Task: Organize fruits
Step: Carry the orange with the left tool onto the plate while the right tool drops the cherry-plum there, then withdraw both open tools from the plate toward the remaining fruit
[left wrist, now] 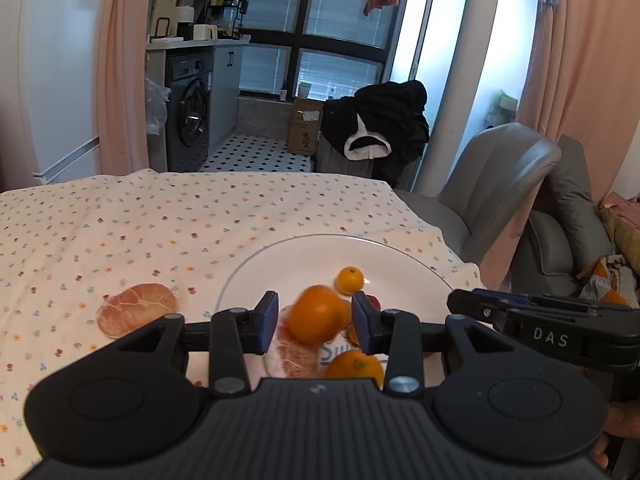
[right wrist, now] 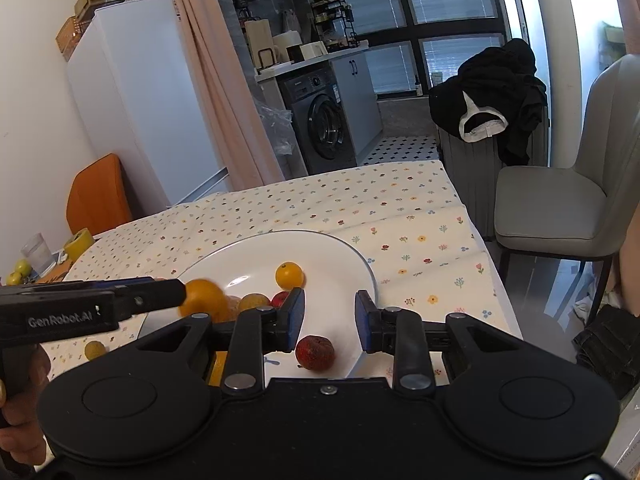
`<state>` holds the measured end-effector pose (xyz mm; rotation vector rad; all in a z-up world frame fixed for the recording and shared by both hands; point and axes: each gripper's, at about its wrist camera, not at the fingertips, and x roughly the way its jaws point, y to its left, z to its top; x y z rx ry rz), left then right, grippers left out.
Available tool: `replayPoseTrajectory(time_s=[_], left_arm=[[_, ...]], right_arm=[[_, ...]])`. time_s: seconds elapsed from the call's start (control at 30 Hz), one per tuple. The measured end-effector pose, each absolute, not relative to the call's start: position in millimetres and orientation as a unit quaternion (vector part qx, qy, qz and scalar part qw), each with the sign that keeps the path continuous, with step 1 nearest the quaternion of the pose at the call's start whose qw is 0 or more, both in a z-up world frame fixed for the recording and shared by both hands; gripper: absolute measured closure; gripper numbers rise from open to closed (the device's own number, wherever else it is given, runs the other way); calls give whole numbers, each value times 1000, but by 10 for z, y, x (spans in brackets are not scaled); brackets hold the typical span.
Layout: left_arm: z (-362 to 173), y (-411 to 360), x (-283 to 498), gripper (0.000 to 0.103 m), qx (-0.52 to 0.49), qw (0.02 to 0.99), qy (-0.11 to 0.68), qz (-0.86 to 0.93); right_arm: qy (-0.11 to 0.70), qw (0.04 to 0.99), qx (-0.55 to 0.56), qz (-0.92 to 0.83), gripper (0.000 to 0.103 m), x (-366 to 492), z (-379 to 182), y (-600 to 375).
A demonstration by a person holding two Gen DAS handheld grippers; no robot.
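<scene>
Dropping an orange (left wrist: 318,314) onto the white plate (left wrist: 400,256): left gripper (left wrist: 316,318) apart, orange blurred between. Right gripper (right wrist: 329,318) apart, empty, above the plate. Next, probably fetching the peeled pomelo piece (left wrist: 136,308) left of the plate.

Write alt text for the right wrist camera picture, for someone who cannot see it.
An open black gripper hovers over a white plate, a dark red fruit just below its fingers. At left, a second gripper meets a blurred orange; a small orange fruit lies farther back.
</scene>
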<state>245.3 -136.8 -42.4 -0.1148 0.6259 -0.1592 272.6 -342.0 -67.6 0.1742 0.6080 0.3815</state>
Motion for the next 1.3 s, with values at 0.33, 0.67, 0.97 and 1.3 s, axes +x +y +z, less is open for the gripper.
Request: replayPoseTrajectory(time_s=[0.33,0.67,0.97,1.3], left_arm=[[-367,-1127,2281,62,-67,950,302,-50],[-306,-834,1974,32,-81,956,281,-14],[-312,-594,1701,15,-83,960,266,31],[-434,-370,1477,9,-84,956,275,64]], right_arm=[[294,932,77,195,62,2616,-655,-3285],[282,937,66,196,23,2474,-607,-3100],[271,940,65,198,3,2378,-626,-2959],[262,941,47,206,0,2206,-589,-2755]])
